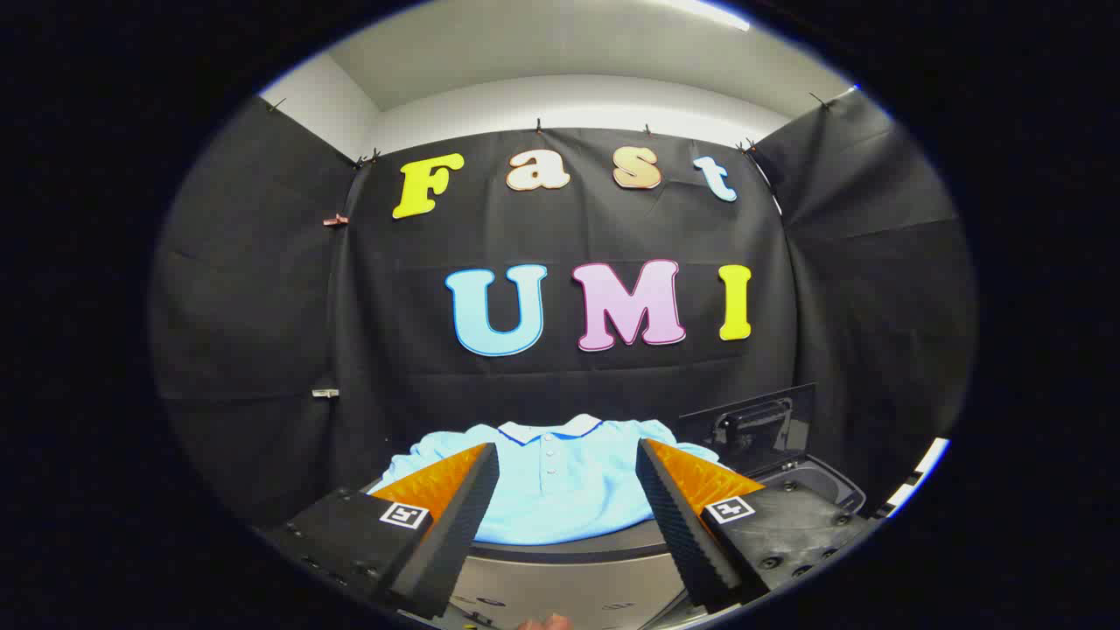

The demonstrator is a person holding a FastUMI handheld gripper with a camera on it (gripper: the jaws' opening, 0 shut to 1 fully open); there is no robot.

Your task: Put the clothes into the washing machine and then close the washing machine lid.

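Observation:
A light blue polo shirt (560, 490) with a white collar lies spread flat on a dark round surface just ahead of my fingers. My gripper (567, 455) is open, its two fingertips wide apart and hovering in front of the shirt, one toward each side of it. Nothing is between the fingers. To the right of the shirt stands the small washing machine (814, 486) with its dark tub opening showing. Its lid (752, 424) is raised upright behind the opening.
The dark round surface (560, 551) bearing the shirt has a pale grey front below it. Black cloth walls enclose the booth behind and on both sides. A white edge (919, 477) shows at the far right beyond the machine.

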